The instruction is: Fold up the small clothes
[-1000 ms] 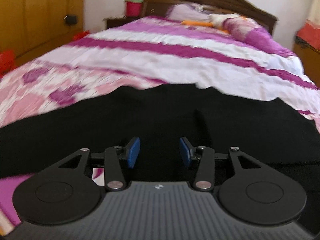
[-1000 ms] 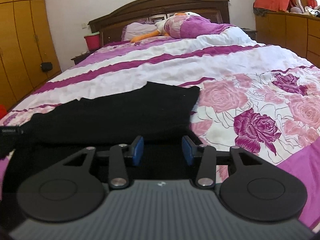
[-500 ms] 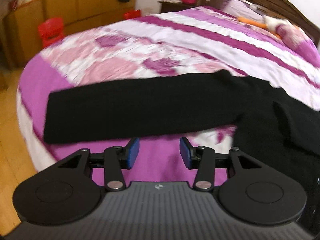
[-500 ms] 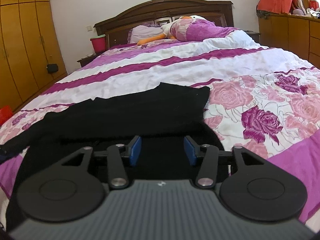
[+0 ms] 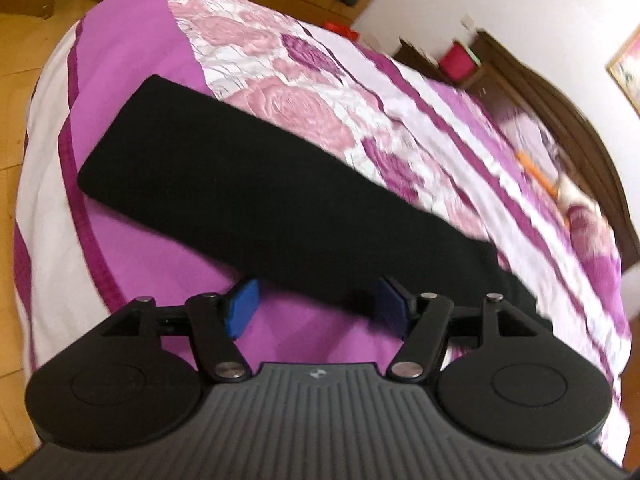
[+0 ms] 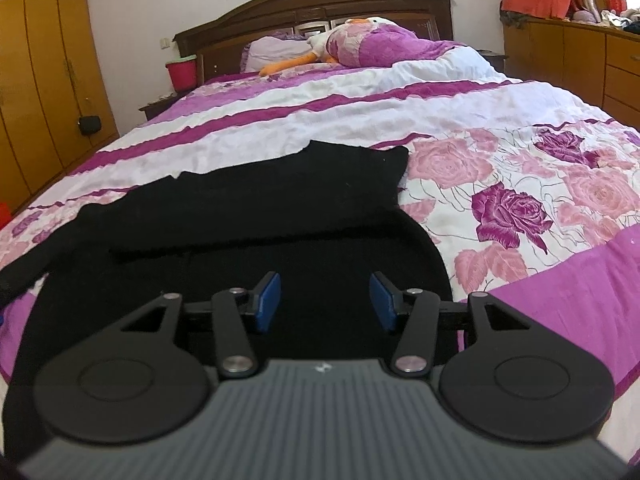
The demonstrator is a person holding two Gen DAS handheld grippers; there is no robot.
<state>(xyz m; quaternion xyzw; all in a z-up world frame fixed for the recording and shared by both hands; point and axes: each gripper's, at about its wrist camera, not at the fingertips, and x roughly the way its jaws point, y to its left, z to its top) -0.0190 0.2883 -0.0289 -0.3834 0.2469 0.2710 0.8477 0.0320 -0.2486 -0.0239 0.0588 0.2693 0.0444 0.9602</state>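
Left hand-held gripper [image 5: 316, 306] newly over sleeve [image 5: 248, 184], perhaps.

**Black long-sleeved top, one item**

Black garment [image 6: 248, 216], plain dark knit, lying flat on the bed's floral purple-and-white cover [image 6: 520, 184]. Body partly folded, a layer doubled across its middle. One sleeve [image 5: 224, 176] stretched straight and flat toward the bed's edge, cuff squared off.

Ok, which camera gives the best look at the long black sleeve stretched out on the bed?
The left wrist view: the long black sleeve fills it from squared cuff to shoulder, lying flat across the purple floral bedspread. The right wrist view catches only a sliver of that sleeve at its left edge.
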